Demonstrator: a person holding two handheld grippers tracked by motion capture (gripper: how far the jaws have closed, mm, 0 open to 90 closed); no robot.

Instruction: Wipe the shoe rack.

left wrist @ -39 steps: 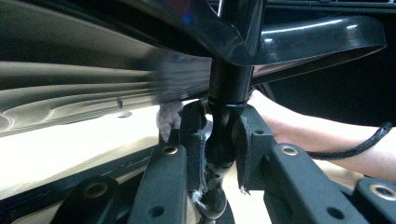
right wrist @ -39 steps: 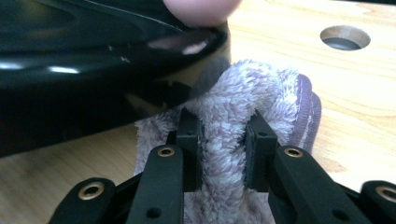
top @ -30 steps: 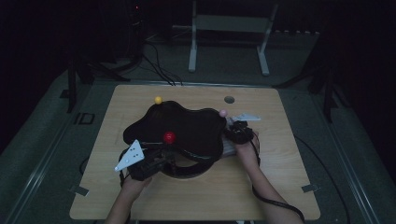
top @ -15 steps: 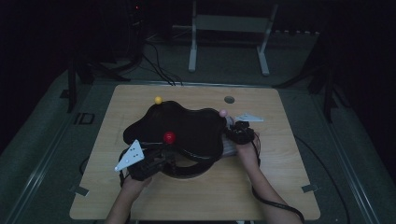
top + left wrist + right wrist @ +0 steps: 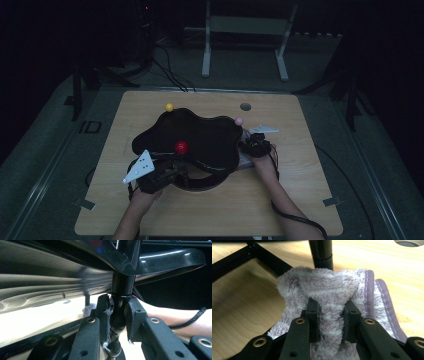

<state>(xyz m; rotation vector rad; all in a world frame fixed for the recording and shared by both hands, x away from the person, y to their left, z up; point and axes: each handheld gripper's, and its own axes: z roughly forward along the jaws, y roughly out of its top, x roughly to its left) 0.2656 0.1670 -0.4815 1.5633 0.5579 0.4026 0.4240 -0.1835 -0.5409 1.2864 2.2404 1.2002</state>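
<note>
Stand (image 5: 192,142) mid-table (image 5: 300,200); towel (image 5: 245,160) at stand's right edge.

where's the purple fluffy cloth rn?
The purple fluffy cloth is pinched in the right gripper, lying on the wooden table at the right edge of the glossy black tray, beside a black leg.

On the one wooden table (image 5: 280,200) stand one black wavy-edged tray (image 5: 200,137) on a stand and one purple fleece cloth (image 5: 332,295). Three balls sit about the tray: one red (image 5: 181,147), one yellow (image 5: 169,107) at eleven o'clock, one pink (image 5: 239,120) at two o'clock. Two grippers work, left (image 5: 172,172) and right (image 5: 250,147).
</note>
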